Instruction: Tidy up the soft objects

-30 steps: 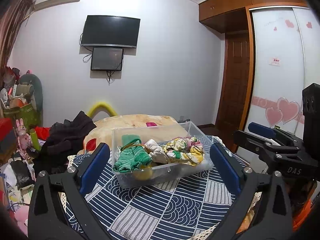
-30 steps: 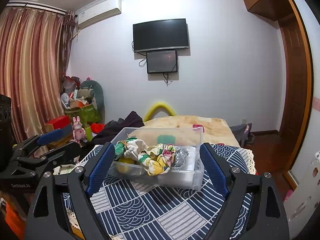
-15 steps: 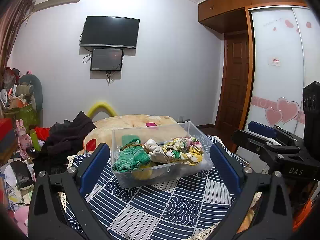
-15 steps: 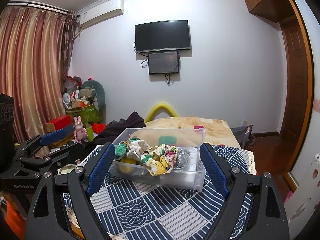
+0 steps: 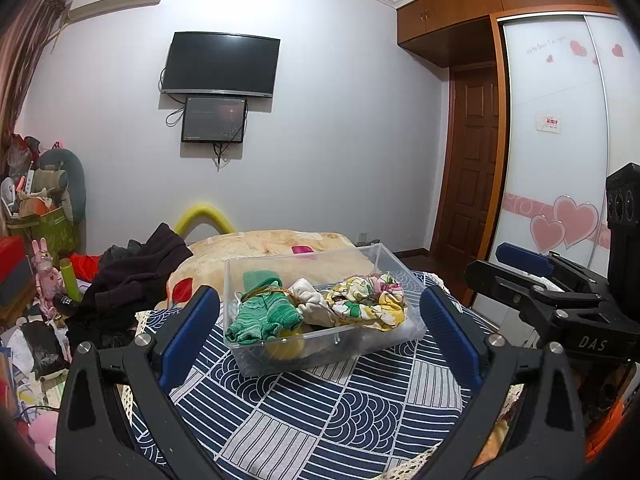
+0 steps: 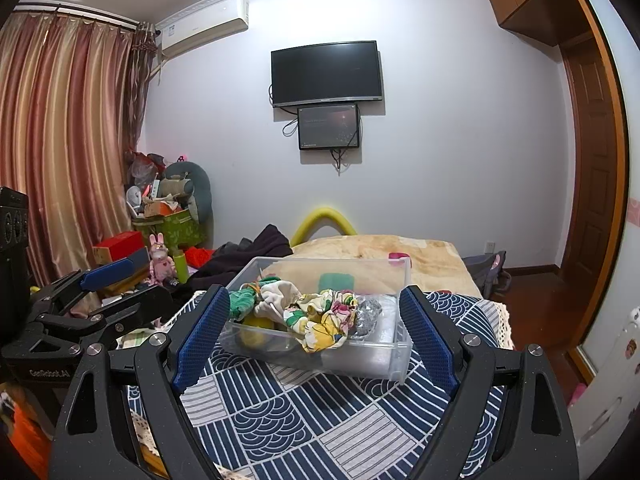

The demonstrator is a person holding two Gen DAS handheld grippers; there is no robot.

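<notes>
A clear plastic bin [image 5: 372, 258] [image 6: 402, 360] stands on a blue-and-white patterned cloth [image 5: 320, 408] [image 6: 320, 416]. It holds a green knit piece [image 5: 262, 316] [image 6: 240, 300], a cream cloth [image 5: 308, 300] [image 6: 276, 296], a yellow floral cloth [image 5: 370, 304] [image 6: 324, 320] and a yellow thing underneath [image 5: 286, 346]. My left gripper [image 5: 320, 332] is open and empty, held back from the bin. My right gripper [image 6: 314, 330] is open and empty, also short of the bin. Each gripper shows at the edge of the other's view.
A bed with a beige blanket [image 5: 276, 244] lies behind the bin. Dark clothes [image 5: 136, 272] are piled at the left. Toys and boxes [image 6: 160, 232] crowd the left corner by the curtain [image 6: 60, 140]. A wardrobe [image 5: 560, 140] and door [image 5: 472, 160] stand at the right.
Both grippers have shifted very slightly; the bin sits almost the same in both views. Nothing was taken hold of or let go.
</notes>
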